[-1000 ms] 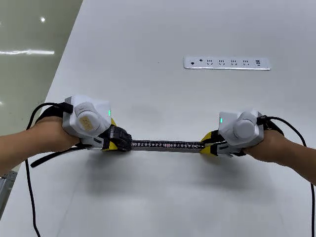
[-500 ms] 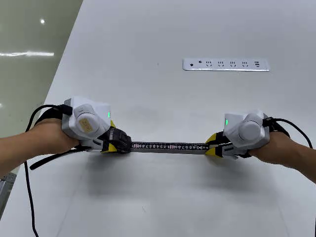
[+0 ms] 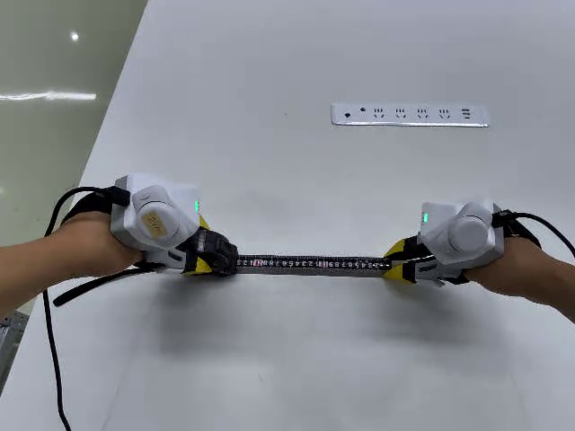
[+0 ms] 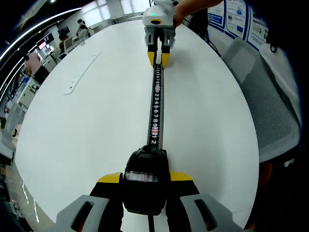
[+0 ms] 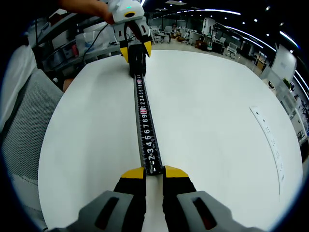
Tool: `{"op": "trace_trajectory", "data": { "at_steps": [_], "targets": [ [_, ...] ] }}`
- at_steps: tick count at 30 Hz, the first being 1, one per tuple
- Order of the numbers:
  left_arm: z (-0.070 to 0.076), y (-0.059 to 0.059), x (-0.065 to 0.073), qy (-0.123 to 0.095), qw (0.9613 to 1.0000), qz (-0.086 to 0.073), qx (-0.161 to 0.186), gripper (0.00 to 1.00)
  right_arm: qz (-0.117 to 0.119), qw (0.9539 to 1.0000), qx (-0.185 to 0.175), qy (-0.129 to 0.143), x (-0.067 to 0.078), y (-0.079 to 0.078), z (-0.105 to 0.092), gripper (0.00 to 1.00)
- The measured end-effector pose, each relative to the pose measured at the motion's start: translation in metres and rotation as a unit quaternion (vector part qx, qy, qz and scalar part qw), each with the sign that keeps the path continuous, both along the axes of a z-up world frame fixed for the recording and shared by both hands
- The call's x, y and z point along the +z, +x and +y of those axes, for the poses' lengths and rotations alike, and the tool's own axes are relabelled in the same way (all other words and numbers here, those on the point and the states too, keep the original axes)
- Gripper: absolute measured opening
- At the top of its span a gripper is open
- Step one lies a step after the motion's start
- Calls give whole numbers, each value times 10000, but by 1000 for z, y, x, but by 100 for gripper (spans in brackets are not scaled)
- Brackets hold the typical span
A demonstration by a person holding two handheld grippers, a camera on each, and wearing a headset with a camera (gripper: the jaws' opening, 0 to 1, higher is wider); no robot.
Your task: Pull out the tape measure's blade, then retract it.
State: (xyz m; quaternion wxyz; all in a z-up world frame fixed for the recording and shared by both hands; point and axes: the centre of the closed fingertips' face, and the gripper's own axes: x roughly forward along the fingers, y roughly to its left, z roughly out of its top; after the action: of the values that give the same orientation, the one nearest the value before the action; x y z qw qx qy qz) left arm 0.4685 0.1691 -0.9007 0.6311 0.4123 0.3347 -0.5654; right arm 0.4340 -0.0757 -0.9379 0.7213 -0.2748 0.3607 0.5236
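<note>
The left hand-held gripper (image 3: 205, 258) pinches the tape measure case (image 4: 146, 181) at 9 o'clock on the table (image 3: 296, 171), the right hand-held gripper (image 3: 400, 265) at 3 o'clock nips the blade (image 3: 310, 263) tip (numbers facing up), so pull-out looks largely done, retraction left.

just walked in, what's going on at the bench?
A person is working a tape measure with two handheld grippers. The left gripper clamps the tape measure case, and the right gripper pinches the tip of the blade. The blade is drawn out straight between them, low over the white table. A power strip lies farther back.
</note>
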Motion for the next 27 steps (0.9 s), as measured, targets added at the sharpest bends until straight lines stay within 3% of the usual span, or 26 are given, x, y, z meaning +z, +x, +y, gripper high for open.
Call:
{"op": "trace_trajectory", "data": {
  "at_steps": [18, 27],
  "targets": [
    [-2, 1, 0, 24, 10000, -42, -50, 31, 19, 10000, 30, -72, -1, 4, 1, 11],
    [-2, 2, -1, -7, 10000, -66, 25, 31, -19, 9995, 161, -256, -2, 4, 2, 12]
  ]
}}
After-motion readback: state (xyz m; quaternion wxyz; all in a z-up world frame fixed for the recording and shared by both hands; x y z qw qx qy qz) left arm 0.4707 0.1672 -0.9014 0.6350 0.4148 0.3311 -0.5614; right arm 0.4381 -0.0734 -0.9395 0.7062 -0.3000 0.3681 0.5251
